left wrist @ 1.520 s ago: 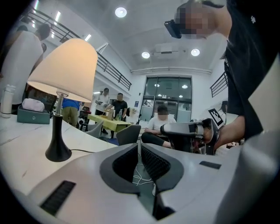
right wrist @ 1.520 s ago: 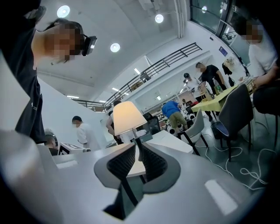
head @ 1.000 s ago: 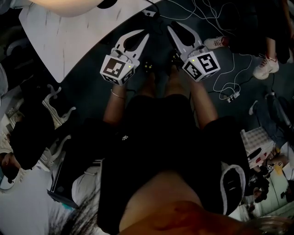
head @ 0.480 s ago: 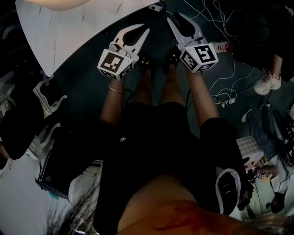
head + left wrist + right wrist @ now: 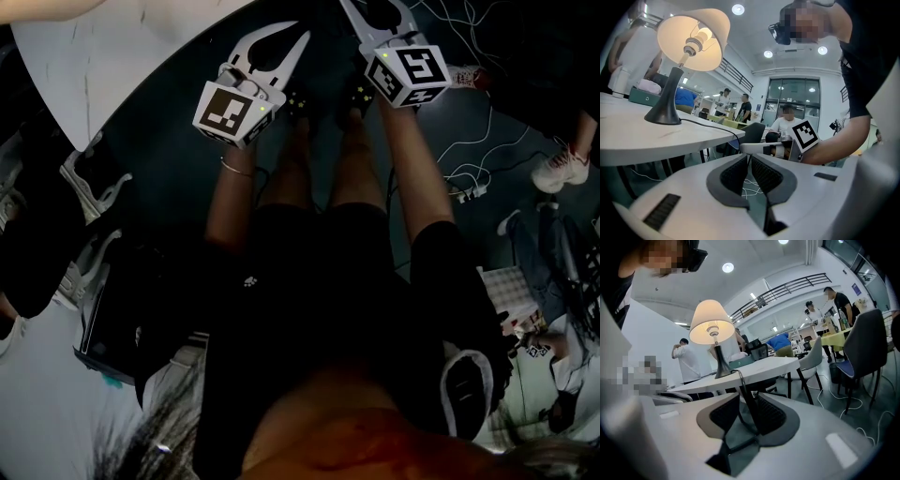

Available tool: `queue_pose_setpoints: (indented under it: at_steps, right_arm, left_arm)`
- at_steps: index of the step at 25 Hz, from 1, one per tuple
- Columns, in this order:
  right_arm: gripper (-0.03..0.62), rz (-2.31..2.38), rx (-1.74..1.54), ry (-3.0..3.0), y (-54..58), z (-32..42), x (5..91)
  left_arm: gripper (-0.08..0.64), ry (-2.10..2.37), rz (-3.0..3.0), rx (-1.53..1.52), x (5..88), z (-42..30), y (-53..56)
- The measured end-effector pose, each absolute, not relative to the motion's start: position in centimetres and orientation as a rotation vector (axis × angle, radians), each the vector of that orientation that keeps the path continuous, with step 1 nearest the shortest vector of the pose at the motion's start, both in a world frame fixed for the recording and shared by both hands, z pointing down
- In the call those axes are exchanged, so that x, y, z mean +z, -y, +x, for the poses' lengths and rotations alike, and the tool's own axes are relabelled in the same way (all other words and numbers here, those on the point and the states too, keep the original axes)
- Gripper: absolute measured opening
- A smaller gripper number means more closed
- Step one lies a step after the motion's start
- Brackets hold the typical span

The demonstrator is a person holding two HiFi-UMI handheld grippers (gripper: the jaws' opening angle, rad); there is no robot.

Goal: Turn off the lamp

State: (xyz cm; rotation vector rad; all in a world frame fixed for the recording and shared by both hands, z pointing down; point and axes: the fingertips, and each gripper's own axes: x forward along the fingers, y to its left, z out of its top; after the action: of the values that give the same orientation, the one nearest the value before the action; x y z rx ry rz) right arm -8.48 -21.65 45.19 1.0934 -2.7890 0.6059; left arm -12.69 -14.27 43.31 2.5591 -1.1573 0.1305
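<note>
Held left gripper (image 5: 745, 157) pinched empty, right gripper (image 5: 747, 393) slightly parted round the cord (image 5: 742, 384), probably hunting the switch for that lit lamp (image 5: 711, 322).

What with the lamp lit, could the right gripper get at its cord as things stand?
Probably yes. The cord drops from the table edge and appears to pass between the open jaws of the right gripper, with nothing in front of it.
</note>
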Motion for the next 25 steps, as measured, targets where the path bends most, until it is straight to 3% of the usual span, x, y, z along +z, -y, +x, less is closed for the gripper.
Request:
queue_pose_setpoints:
  at_steps: [4, 10, 15, 25]
  right_arm:
    - [0.092, 1.080, 0.605, 2.798, 21.9, -9.4, 45.7]
    - [0.087, 1.084, 0.618, 2.786, 22.3, -9.5, 46.3]
    - [0.012, 0.972, 0.603, 2.804, 21.8, -9.5, 45.7]
    - [0.009, 0.812, 0.763, 2.915, 20.9, -9.2, 41.4]
  left_arm:
    - [0.052, 1.184, 2.533, 0.101, 44.1, -12.9, 14.3]
    - [0.054, 1.196, 2.518, 0.121, 44.8, -13.1, 14.5]
    - [0.057, 1.186, 2.529, 0.149, 45.1, -12.6, 15.1]
    - [0.057, 1.153, 2.554, 0.231, 45.8, -11.6, 16.0]
